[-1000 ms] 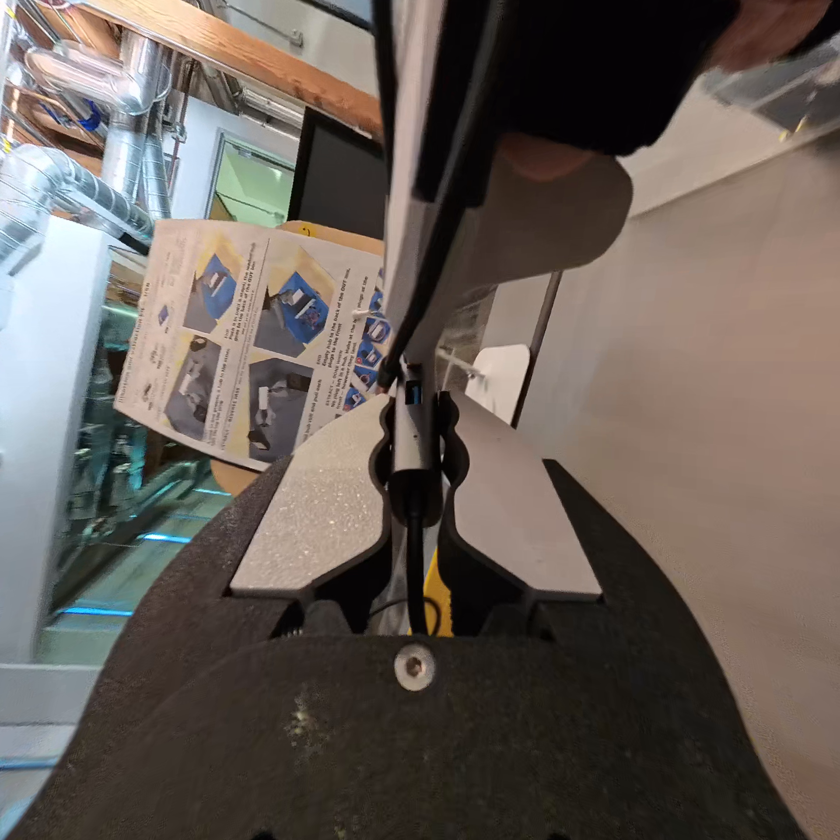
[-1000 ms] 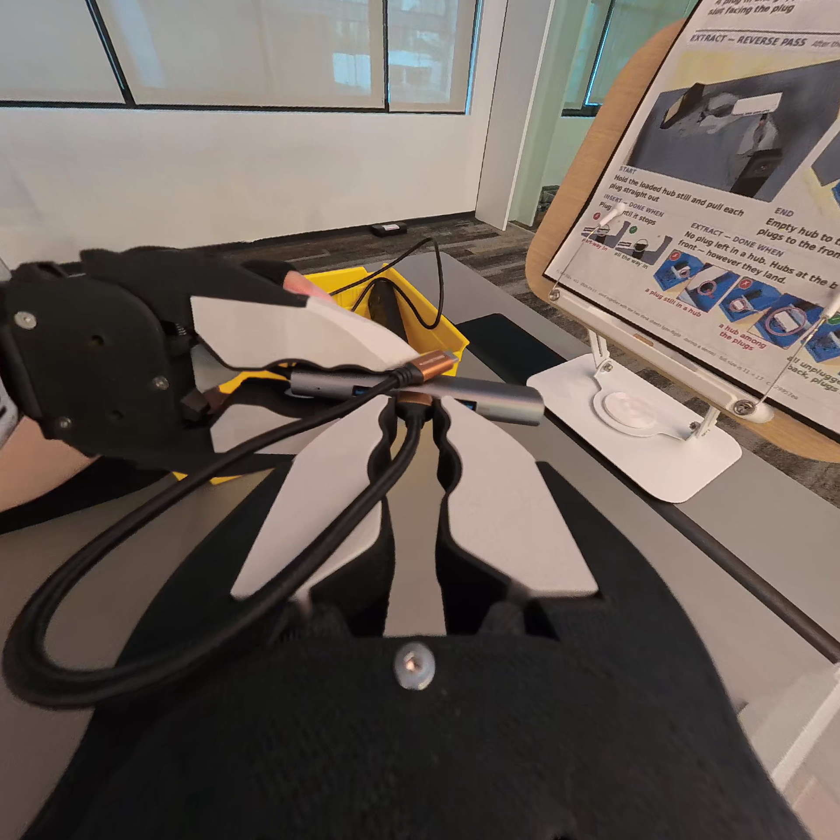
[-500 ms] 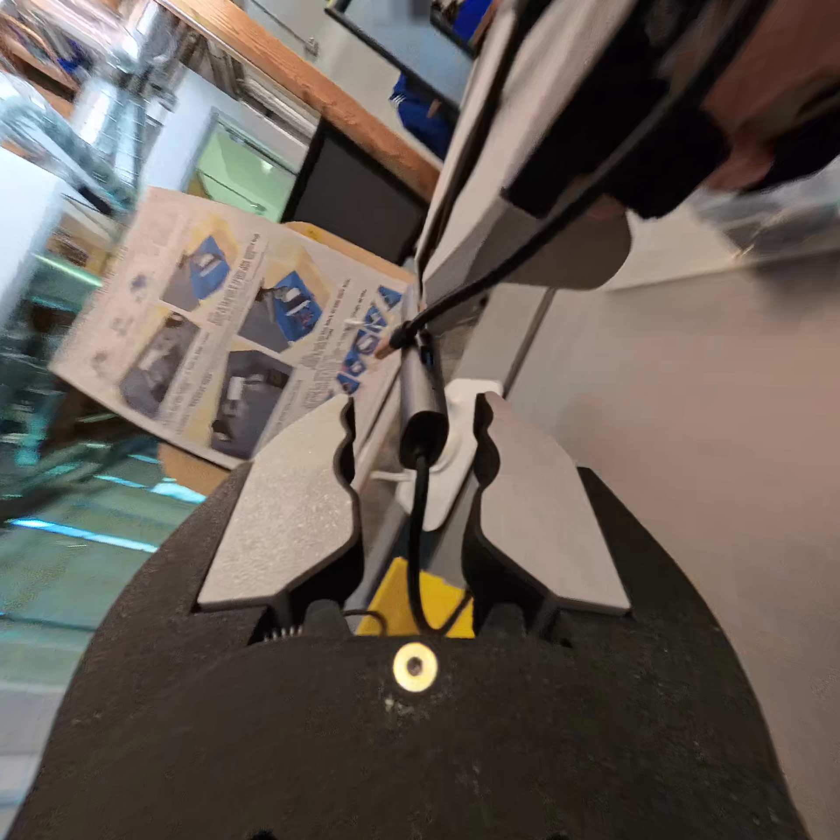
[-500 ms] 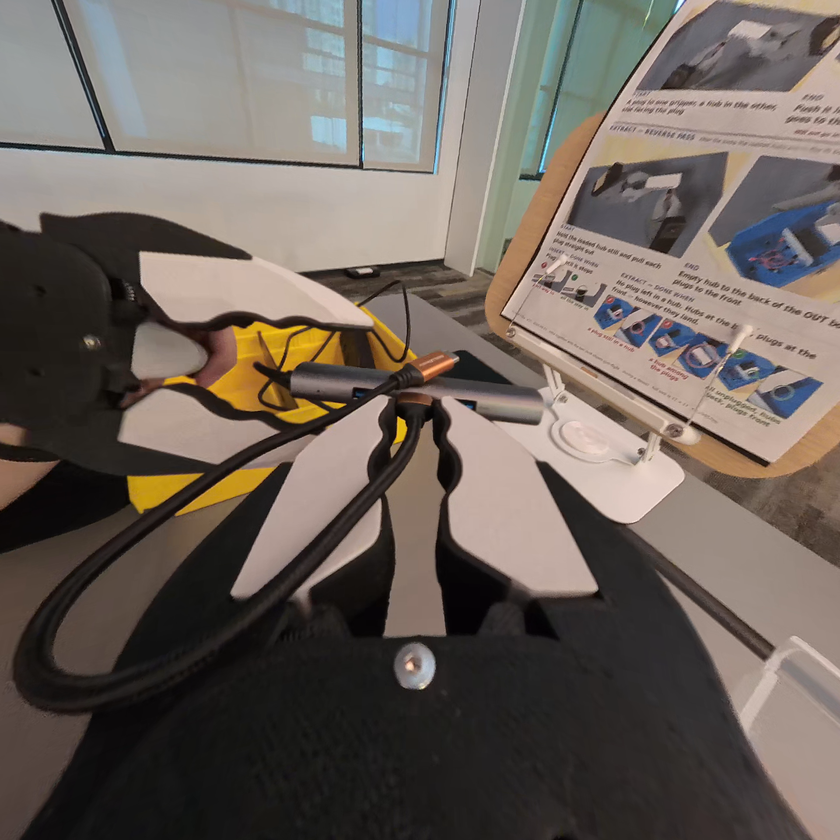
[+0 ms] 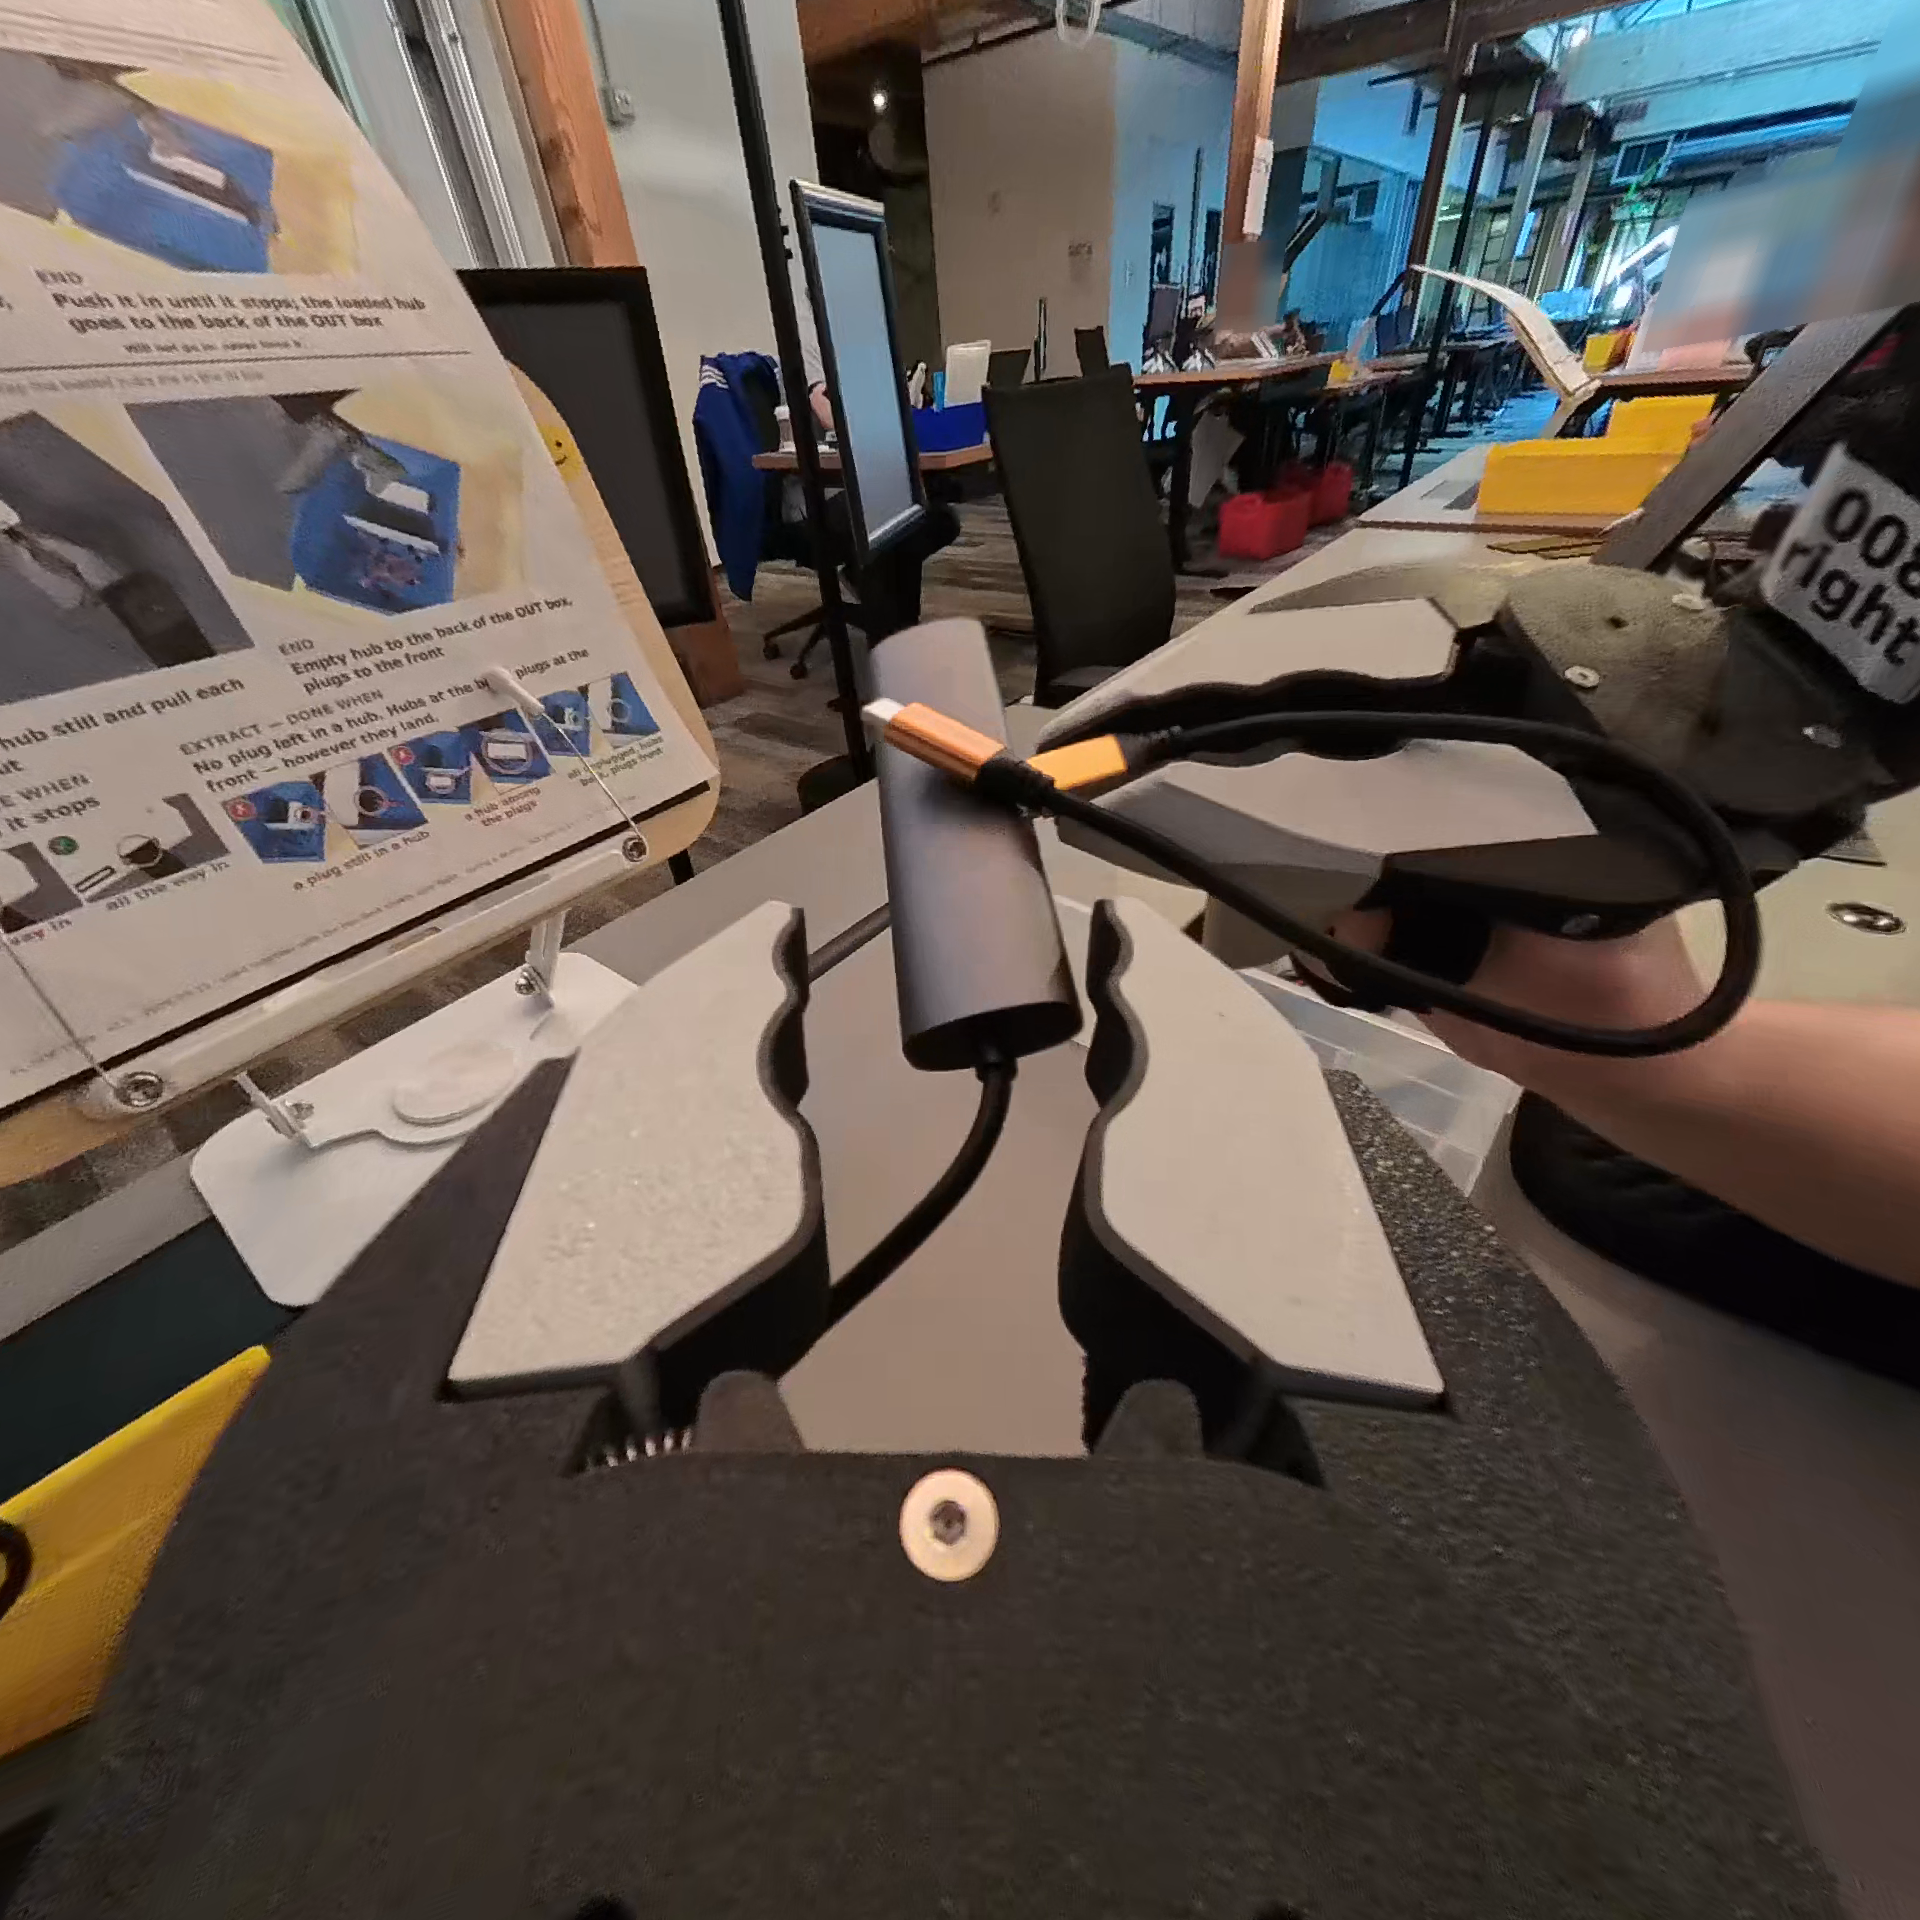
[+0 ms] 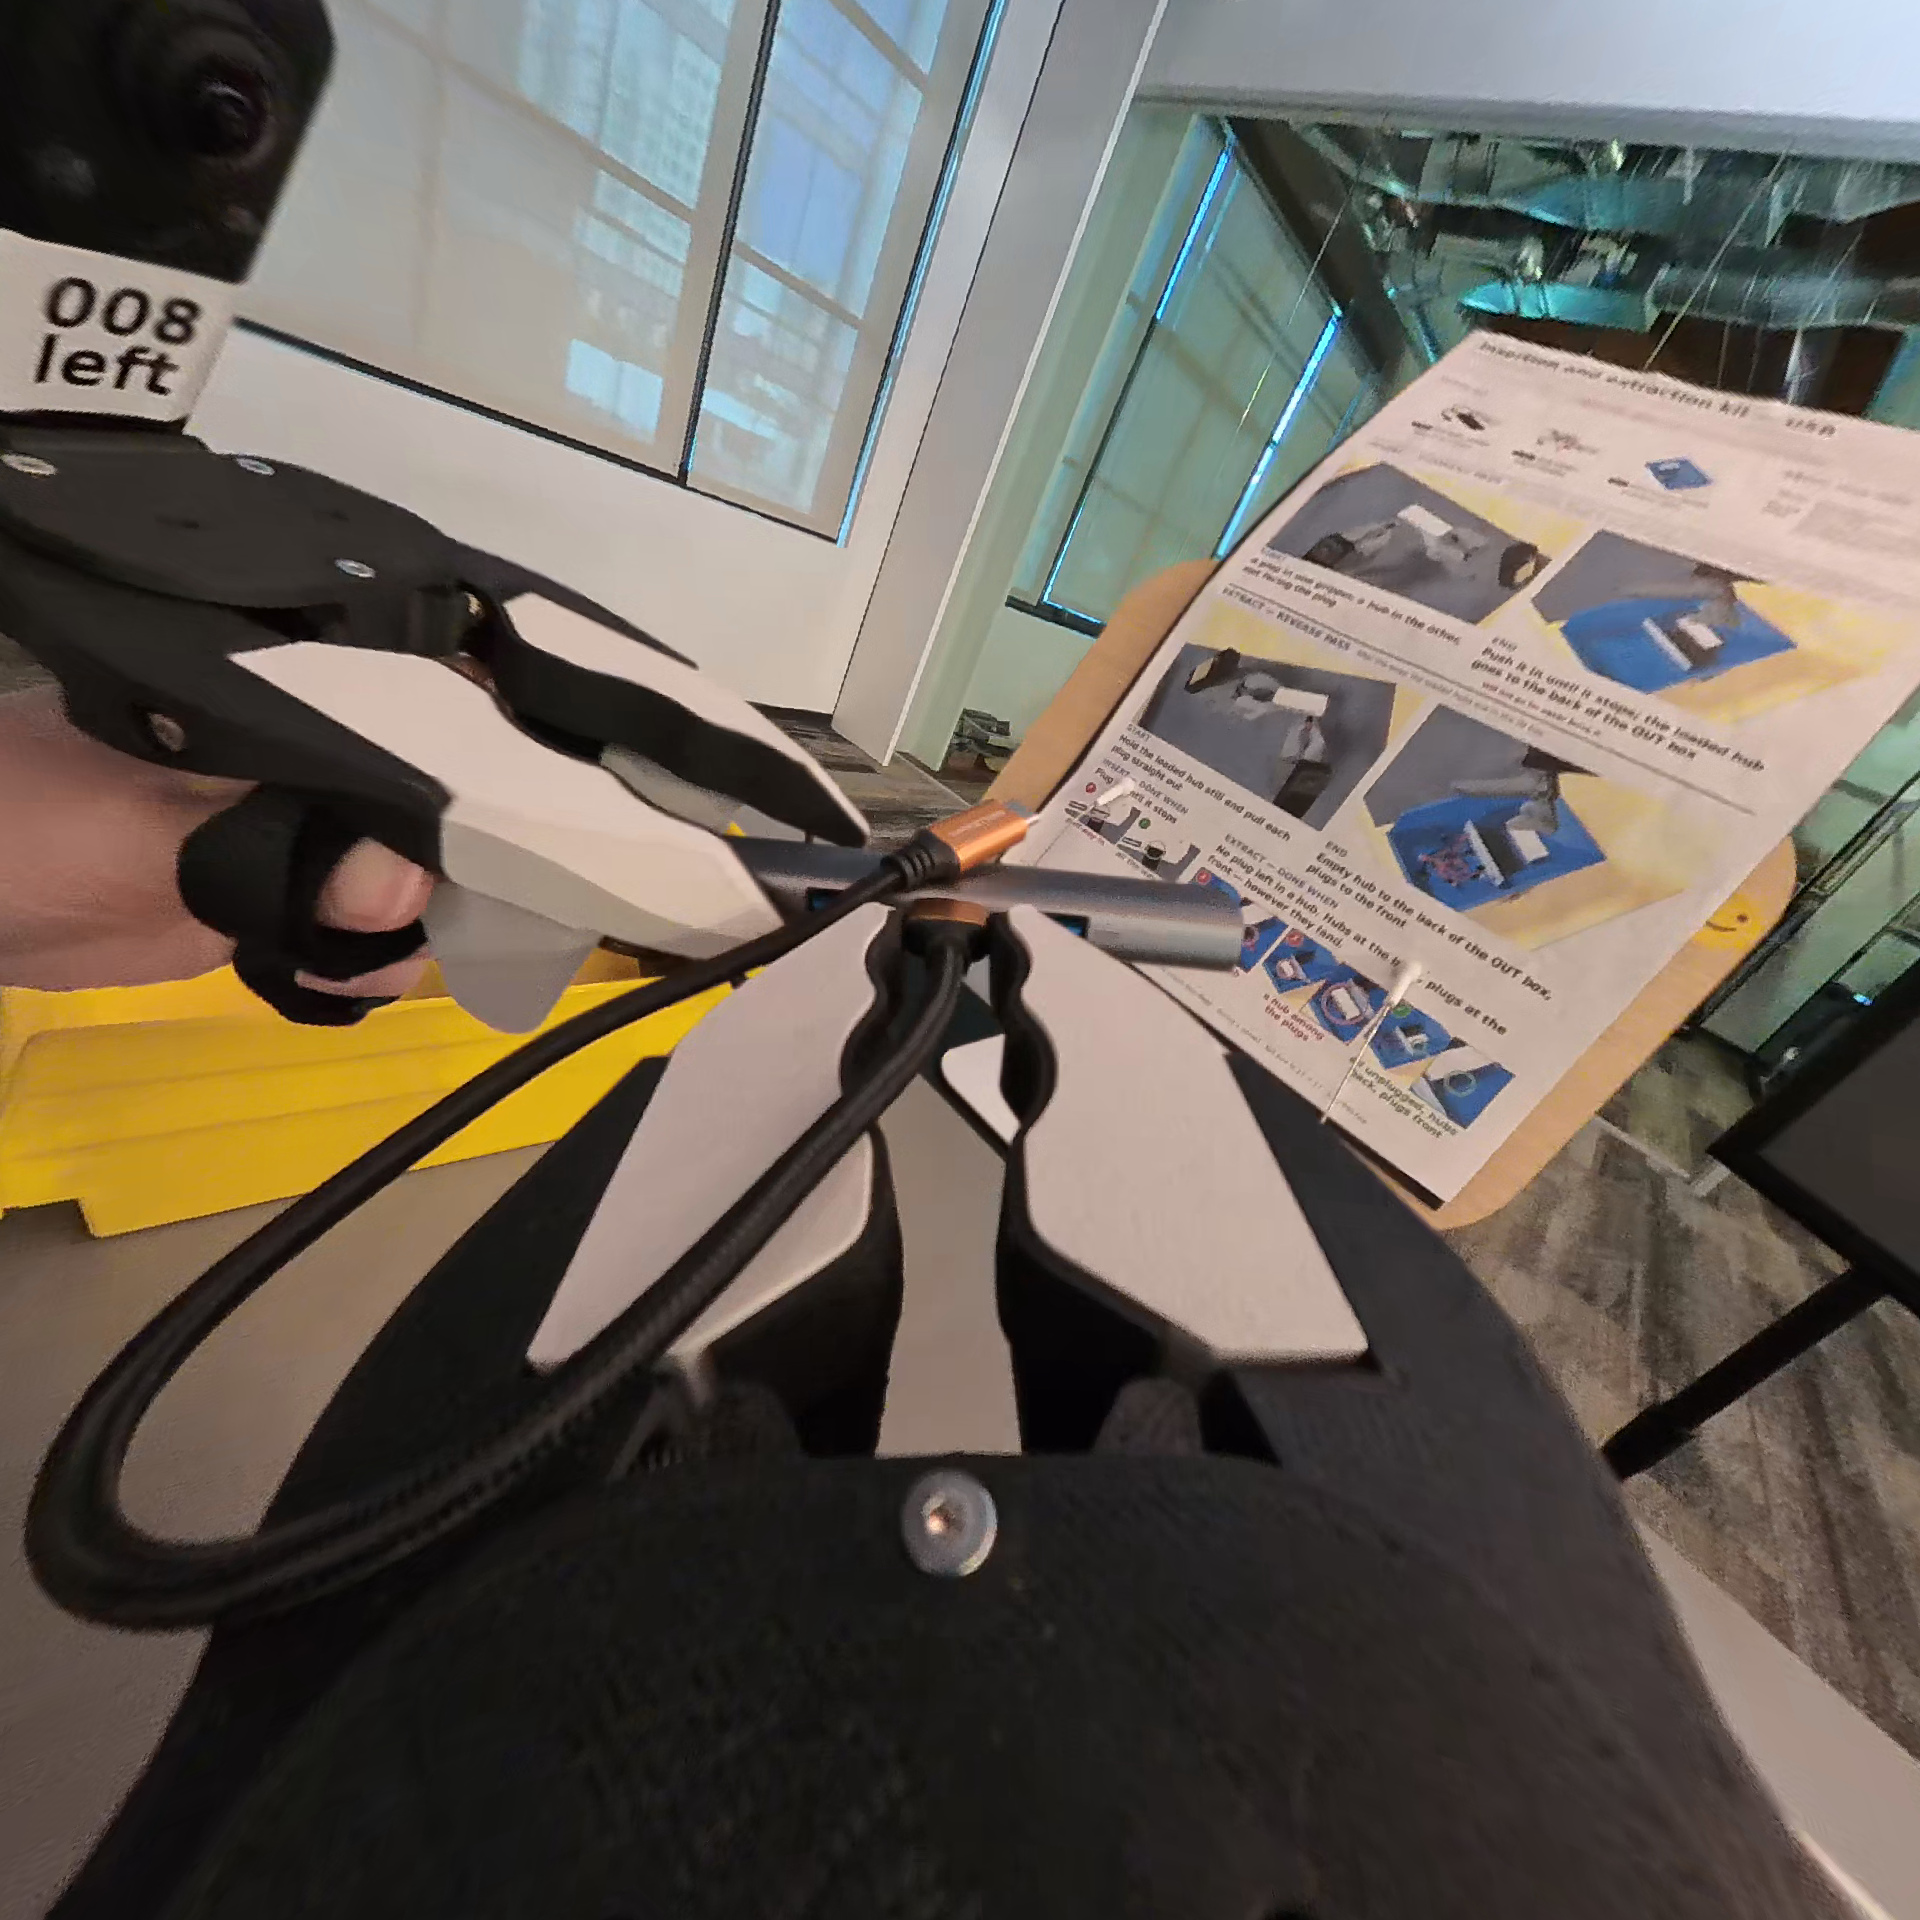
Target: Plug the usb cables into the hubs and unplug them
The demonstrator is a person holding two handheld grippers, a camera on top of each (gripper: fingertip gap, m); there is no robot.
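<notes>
Left wrist view | my left claw (image 5: 940,966) spread beside hub (image 5: 961,831), its long axis running far | right claw (image 6: 940,930) clamped on orange plug (image 6: 943,914), seated at hub's right side.

One hub (image 5: 966,852) – two orange plugs (image 5: 940,740)

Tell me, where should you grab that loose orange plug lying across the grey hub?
Probably by the orange sleeve, squeezing its two flat sides and coming from the cable end. The silver tip has to stay bare to go into a port, and the sleeve is the only stiff part. It lies across the hub.
</notes>
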